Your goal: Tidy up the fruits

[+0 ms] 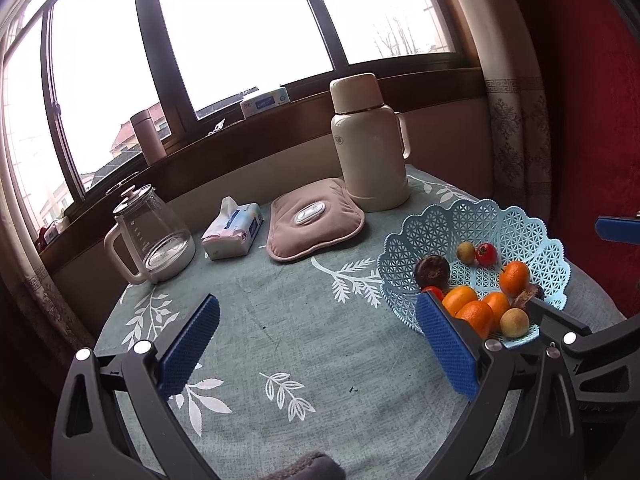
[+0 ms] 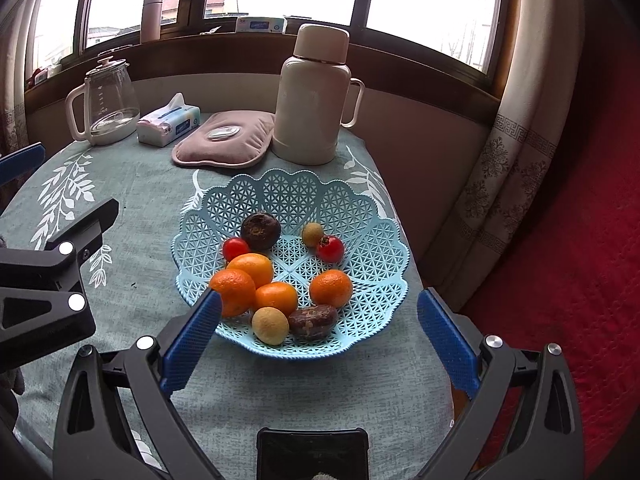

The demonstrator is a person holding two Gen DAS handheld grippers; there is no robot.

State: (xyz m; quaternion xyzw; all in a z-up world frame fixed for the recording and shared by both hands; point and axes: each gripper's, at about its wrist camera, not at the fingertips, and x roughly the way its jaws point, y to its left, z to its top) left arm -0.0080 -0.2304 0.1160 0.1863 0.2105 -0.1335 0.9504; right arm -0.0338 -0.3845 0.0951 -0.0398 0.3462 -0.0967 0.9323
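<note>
A light blue lattice fruit basket (image 2: 352,208) stands on the table's right side and also shows in the left wrist view (image 1: 432,236). It holds several oranges (image 2: 330,287), two small red fruits (image 2: 330,249), two dark purple fruits (image 2: 260,230) and two small yellow-brown fruits (image 2: 270,325). My right gripper (image 2: 318,312) is open and empty, just in front of the basket's near rim. My left gripper (image 1: 318,316) is open and empty over the bare cloth to the left of the basket.
A green leaf-print cloth (image 1: 280,320) covers the table. At the back stand a glass kettle (image 1: 150,236), a tissue pack (image 1: 232,232), a pink heating pad (image 1: 314,220) and a cream thermos (image 1: 368,140). Window and curtains lie beyond; red fabric (image 2: 580,280) on the right.
</note>
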